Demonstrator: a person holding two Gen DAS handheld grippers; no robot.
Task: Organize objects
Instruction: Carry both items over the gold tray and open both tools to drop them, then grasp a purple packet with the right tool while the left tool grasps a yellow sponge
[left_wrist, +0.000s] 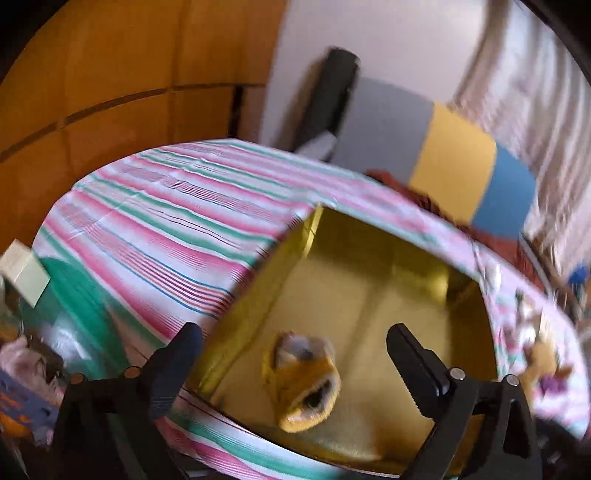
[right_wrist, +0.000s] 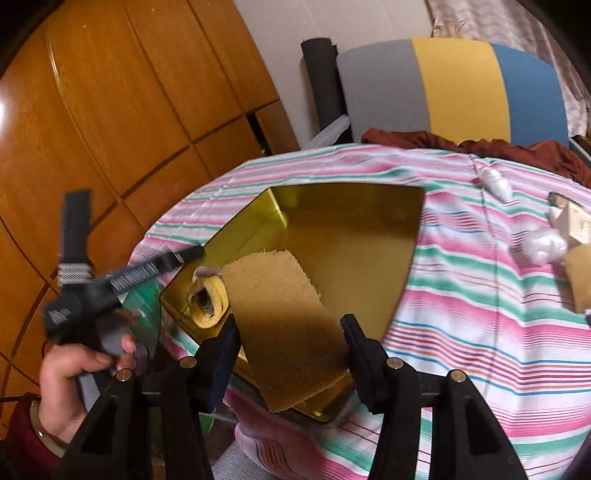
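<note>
A gold tray (left_wrist: 369, 266) lies on the striped tablecloth. In it rests a rolled yellow cloth (left_wrist: 303, 380), loose on the tray floor. My left gripper (left_wrist: 295, 332) hangs open just above the roll, its fingers wide to either side and not touching it. In the right wrist view the same roll (right_wrist: 208, 299) sits in the near left corner of the tray (right_wrist: 351, 229). My right gripper (right_wrist: 288, 321) is shut on a flat yellow sponge cloth (right_wrist: 273, 288), held tilted over the tray. A hand (right_wrist: 74, 365) holds the left gripper (right_wrist: 129, 236) at the tray's left edge.
The striped tablecloth (right_wrist: 461, 332) covers the table. White plastic wads (right_wrist: 496, 184) and a small box (right_wrist: 576, 221) lie at the far right. A grey, yellow and blue chair back (right_wrist: 458, 85) with a rust-red cloth (right_wrist: 480, 147) stands behind. Wooden cupboard doors (right_wrist: 129, 110) are on the left.
</note>
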